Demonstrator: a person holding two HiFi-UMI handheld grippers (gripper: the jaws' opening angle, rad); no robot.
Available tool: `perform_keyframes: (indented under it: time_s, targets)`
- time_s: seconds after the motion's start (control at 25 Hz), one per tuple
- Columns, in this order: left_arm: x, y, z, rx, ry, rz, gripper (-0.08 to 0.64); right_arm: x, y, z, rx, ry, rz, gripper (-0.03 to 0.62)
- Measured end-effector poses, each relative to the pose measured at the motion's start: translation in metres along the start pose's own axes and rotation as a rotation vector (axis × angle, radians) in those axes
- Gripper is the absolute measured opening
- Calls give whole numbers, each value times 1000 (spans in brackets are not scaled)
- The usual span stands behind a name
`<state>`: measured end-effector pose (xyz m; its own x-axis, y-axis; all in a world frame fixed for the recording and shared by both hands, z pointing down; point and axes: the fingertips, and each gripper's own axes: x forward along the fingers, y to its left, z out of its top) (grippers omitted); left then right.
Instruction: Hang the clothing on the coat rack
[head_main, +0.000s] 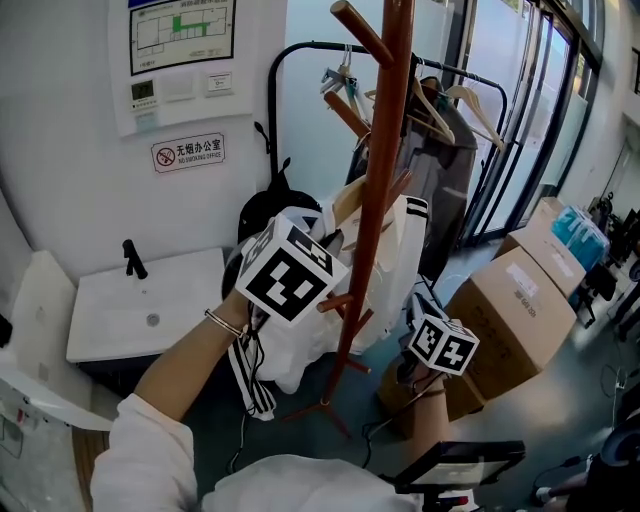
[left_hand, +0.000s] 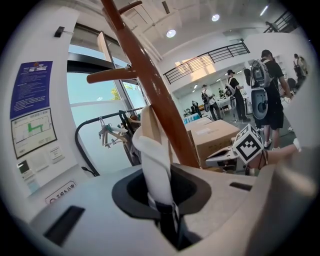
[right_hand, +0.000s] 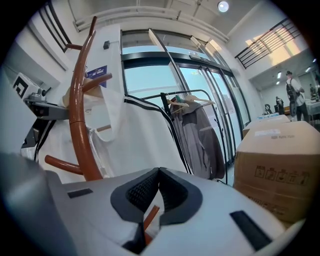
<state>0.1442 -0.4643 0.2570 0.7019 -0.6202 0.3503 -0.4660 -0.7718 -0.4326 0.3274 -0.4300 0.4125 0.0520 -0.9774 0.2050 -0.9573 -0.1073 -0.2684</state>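
- One brown wooden coat rack (head_main: 383, 170) stands upright, with several slanted pegs branching off its pole.
- One piece of clothing (head_main: 402, 245), white with black striped trim, hangs against the rack's pole on a wooden hanger (left_hand: 150, 125). Its long axis runs up and down, with the shoulders up among the pegs and the hem toward the rack's feet.
- There are two tongs. The left tongs (left_hand: 161, 192) are clamped on a bunched fold of the clothing just beside the pole. The right tongs (right_hand: 159, 170) sit low to the right of the rack, tips pressed together, with nothing clearly pinched.
- Two cardboard boxes (head_main: 520, 300) lie to the right of the rack.
- One black garment rail (head_main: 300, 47) stands behind the rack, carrying spare hangers (head_main: 445, 100) and a grey garment (head_main: 445, 170).
- One white sink (head_main: 140, 305) sits to the left of the rack.
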Motion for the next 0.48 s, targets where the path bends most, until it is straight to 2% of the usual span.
perform_keyframes:
  time_s: [0.28,0.48]
  targets:
    - [1,-3,-1,-2,-6,-17,58,-2,-4,-7,9,17,-8,23]
    - [-1,-7,3,-77,-27,-109,73,-3,-3,-6,7,14,-5,23]
